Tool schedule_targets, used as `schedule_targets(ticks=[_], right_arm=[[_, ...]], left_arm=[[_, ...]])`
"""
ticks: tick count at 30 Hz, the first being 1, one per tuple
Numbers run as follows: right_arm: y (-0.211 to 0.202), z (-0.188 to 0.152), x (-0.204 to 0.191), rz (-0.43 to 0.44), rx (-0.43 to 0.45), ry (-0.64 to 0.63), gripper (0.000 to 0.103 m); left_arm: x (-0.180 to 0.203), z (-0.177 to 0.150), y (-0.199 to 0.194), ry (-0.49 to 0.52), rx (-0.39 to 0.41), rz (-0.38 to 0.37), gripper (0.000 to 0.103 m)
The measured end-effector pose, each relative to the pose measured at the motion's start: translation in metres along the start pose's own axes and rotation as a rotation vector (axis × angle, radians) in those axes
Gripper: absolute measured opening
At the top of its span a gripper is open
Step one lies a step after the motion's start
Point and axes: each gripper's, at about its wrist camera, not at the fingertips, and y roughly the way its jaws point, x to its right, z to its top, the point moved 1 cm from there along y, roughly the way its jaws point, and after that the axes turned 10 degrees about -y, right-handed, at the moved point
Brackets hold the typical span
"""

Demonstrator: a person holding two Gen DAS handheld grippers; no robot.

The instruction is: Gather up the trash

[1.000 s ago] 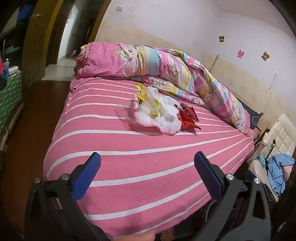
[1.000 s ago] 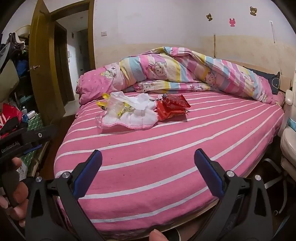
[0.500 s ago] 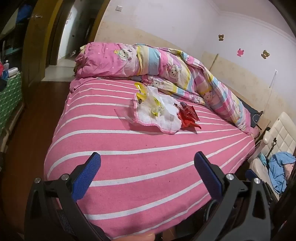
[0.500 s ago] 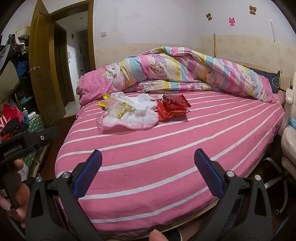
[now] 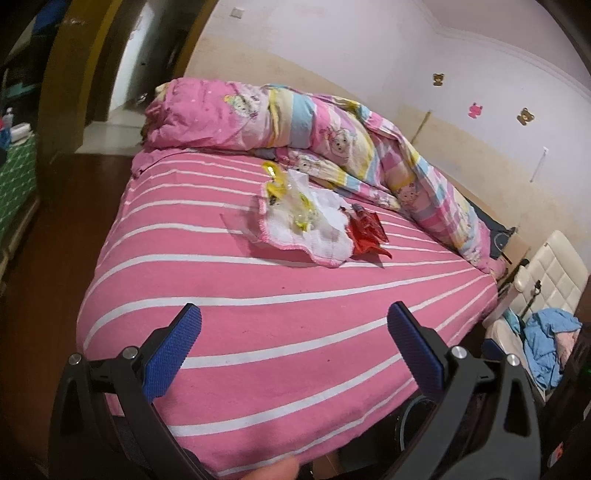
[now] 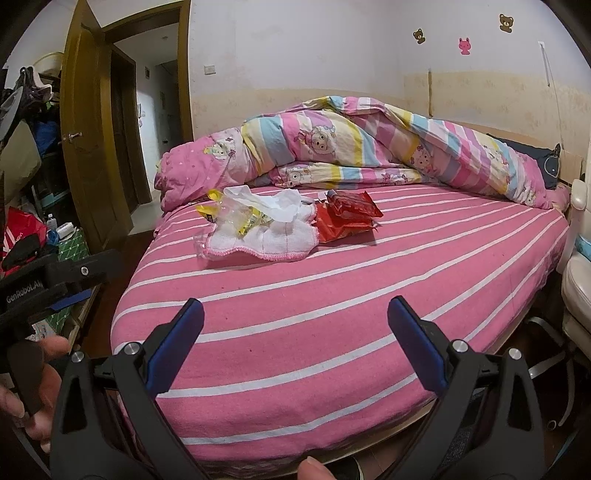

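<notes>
A round bed with a pink, white-striped sheet (image 6: 332, 295) fills the room. A rumpled pastel-striped cartoon-print quilt (image 6: 369, 147) lies bunched along its far edge. A brown wooden door (image 6: 85, 147) stands open on the left. Bear-shaped wall stickers (image 6: 419, 36) dot the pale wall. A cream tufted chair (image 5: 554, 273) beside the bed holds crumpled blue clothing (image 5: 546, 339).

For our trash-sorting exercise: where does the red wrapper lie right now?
In both wrist views the red wrapper lies on the striped bed, against the right edge of the white cloth, in front of the rolled quilt.
</notes>
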Motion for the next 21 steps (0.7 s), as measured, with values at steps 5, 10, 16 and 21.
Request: schedule_targets(ticks=[5,10,16,21], right_arm=[[-0.0034,0.0002,-0.0009,-0.003,0.011,-0.002,0.098],[-0.0038,0.0003,0.0031,0.000,0.011,0.001,0.098],[-0.0053,0.0007,0.0035,0.001,0.014,0.002,0.098],[-0.0050,0.0007,0.0032,0.001,0.013,0.002,0.098]], left_arm=[[0.0048,0.0003,-0.0026,0.026,-0.002,-0.021,0.098],[0.0030,0.0019,-0.0051,0.014,0.007,-0.027,0.098],[0.0020,0.0029,-0.0056,0.014,0.009,-0.024,0.098],[0.0009,0.0029,-0.0060,0.011,0.010,-0.021,0.098]])
